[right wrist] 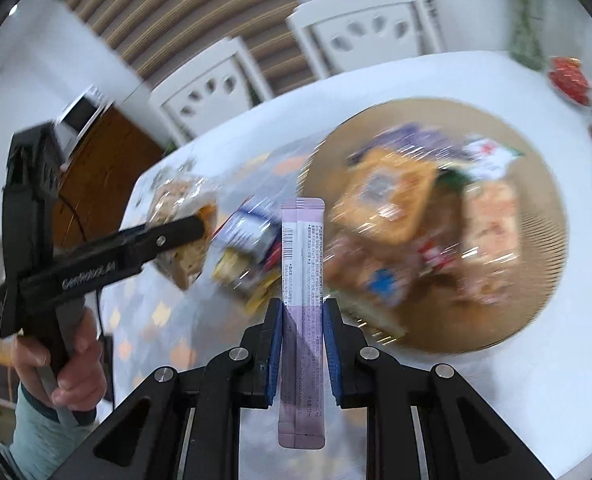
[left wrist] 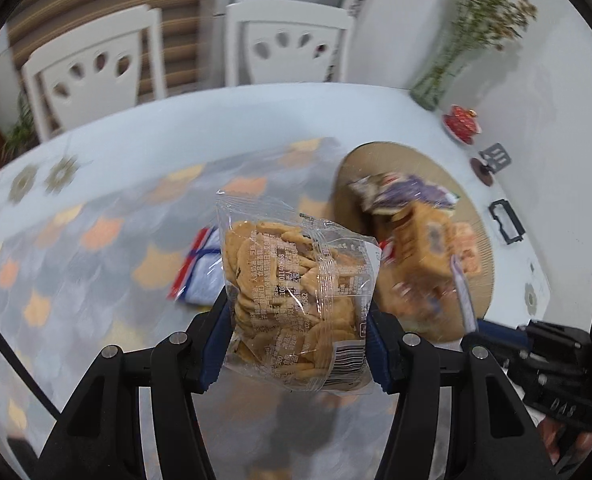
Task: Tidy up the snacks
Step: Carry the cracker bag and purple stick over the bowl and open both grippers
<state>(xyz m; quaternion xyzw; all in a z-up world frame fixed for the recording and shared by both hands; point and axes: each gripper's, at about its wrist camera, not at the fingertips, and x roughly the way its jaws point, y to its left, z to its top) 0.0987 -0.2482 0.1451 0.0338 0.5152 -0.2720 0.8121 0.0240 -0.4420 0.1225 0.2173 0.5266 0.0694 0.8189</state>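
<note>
While its long axis points away from the camera, a slim lilac sachet stick point(right wrist: 302, 312) is clamped in the nearly closed right gripper point(right wrist: 303, 344). Beside the round tan woven tray point(left wrist: 478, 236), a clear plastic bag of biscuits point(left wrist: 296, 300) is gripped by the left gripper point(left wrist: 298, 344), jaws partly apart.

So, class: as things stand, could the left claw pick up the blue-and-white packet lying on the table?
Probably not yet. The left claw is already shut on a clear bag of crackers, so its pads are occupied. The blue-and-white packet lies uncovered on the table, but the bag must be released first.
</note>
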